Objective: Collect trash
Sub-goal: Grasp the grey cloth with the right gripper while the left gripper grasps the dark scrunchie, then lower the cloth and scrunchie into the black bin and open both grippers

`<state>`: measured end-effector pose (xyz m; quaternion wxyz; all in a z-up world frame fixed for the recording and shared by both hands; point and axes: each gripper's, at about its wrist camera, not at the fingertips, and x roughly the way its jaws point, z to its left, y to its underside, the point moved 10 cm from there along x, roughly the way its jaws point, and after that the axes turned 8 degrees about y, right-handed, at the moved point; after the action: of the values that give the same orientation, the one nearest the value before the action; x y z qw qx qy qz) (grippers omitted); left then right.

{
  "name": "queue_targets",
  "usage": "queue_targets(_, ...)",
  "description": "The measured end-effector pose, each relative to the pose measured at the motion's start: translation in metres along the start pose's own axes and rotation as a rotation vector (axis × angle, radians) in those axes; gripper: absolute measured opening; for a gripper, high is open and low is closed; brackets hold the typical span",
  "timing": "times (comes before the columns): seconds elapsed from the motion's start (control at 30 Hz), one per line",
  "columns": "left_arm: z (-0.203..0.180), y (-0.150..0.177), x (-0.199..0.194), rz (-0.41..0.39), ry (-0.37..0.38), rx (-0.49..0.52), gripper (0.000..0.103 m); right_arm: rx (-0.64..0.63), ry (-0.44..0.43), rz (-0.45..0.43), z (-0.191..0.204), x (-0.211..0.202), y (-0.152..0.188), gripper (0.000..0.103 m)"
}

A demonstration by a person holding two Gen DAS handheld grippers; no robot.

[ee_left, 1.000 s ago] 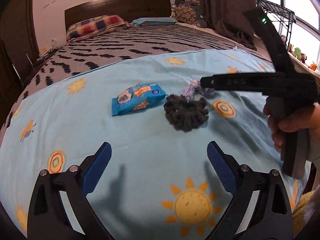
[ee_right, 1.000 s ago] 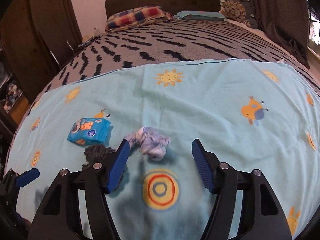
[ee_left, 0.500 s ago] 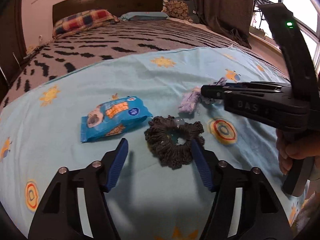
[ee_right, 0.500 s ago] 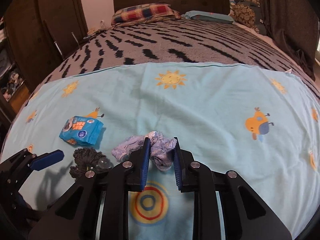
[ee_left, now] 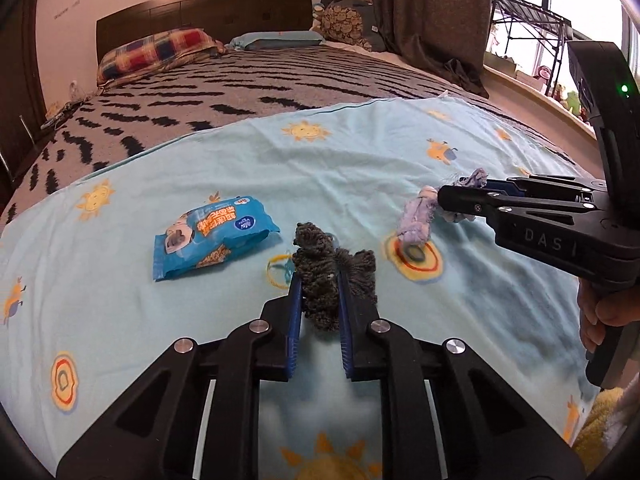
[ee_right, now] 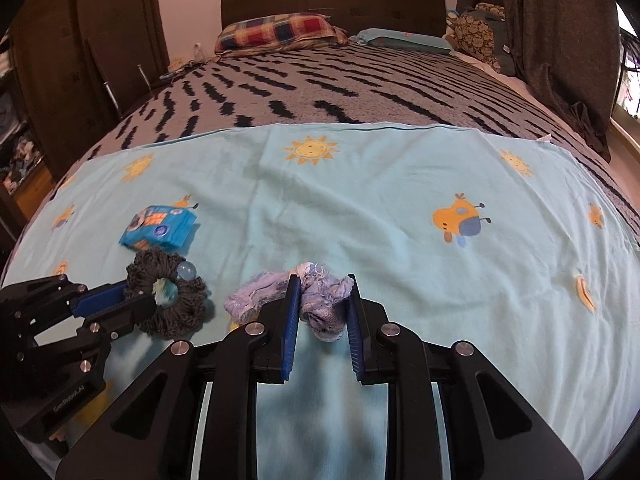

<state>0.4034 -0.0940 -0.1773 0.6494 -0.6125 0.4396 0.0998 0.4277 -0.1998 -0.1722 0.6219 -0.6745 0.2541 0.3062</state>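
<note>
My left gripper [ee_left: 318, 280] is shut on a dark grey knitted scrunchie [ee_left: 320, 268] on the light blue sheet; it also shows in the right wrist view [ee_right: 168, 300], where the left gripper [ee_right: 132, 300] pinches its left side. My right gripper [ee_right: 322, 284] is shut on a crumpled pale blue and lilac rag [ee_right: 320, 300]; in the left wrist view the rag [ee_left: 418, 216] hangs from the right gripper [ee_left: 460, 200]. A blue snack wrapper [ee_left: 208, 236] lies to the left, untouched, and also shows in the right wrist view [ee_right: 160, 232].
The light blue sheet [ee_right: 380, 184] with sun prints covers the near half of the bed. A grey blanket with black marks [ee_right: 320, 92] lies beyond, with pillows [ee_right: 276, 32] at the headboard. Dark curtains [ee_left: 432, 12] and a window sill are at the right.
My left gripper moved forward and closed on the scrunchie, bunching it up. My right gripper stayed shut on the rag, which has shifted slightly.
</note>
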Motion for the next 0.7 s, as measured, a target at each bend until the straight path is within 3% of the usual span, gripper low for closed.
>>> queue_targets(0.37,-0.03,0.041,-0.081,-0.037,-0.005,0.023,0.015,-0.063,-0.009,-0.067,0.023,-0.089,0.029,0.023)
queue_targets(0.7,-0.065,0.104,-0.146,-0.058,0.041,0.013,0.015,-0.064,-0.064,-0.086,0.041,-0.157,0.087,0.023)
